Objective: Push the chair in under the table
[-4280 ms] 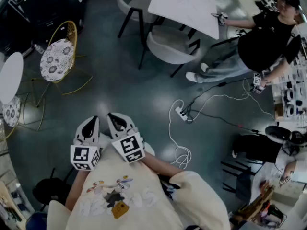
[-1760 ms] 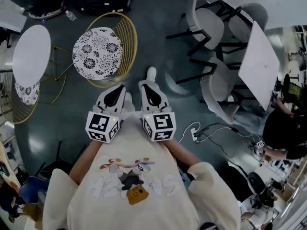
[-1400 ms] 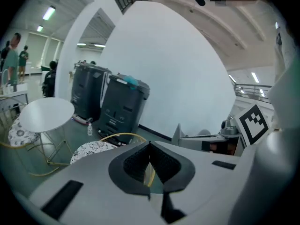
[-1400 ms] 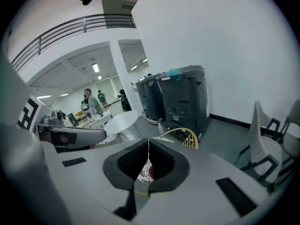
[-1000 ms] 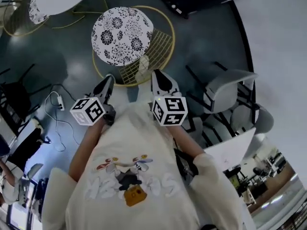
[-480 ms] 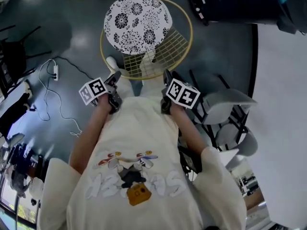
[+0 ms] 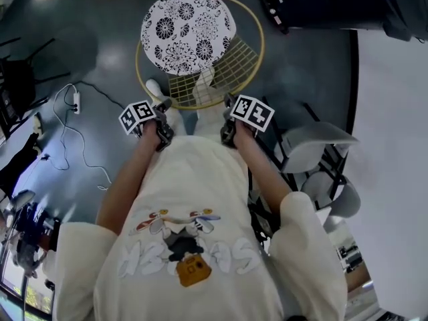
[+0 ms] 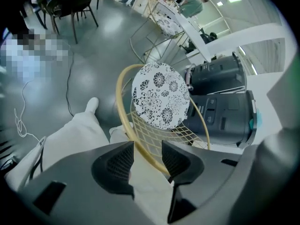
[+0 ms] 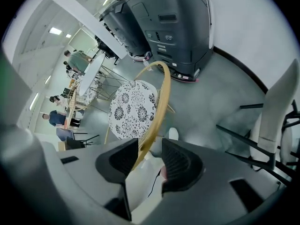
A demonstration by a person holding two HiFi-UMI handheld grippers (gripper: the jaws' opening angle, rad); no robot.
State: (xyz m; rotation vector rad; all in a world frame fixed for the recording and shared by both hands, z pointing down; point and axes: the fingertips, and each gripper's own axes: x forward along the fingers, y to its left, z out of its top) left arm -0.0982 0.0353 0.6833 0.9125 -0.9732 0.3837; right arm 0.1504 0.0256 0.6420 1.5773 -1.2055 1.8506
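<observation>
Head view: a person stands just behind a gold wire chair [image 7: 221, 69] with a floral cushion [image 7: 189, 31], out on open floor. The left gripper [image 8: 147, 149] and right gripper [image 9: 150, 146] straddle its back rim [image 8: 123, 111] – both sets of jaws have just been opening and stand apart, the rim between them, unclamped. The chair looks light, stiff and likely to slide easily – the top rim seems the best hold. No containers in view
</observation>
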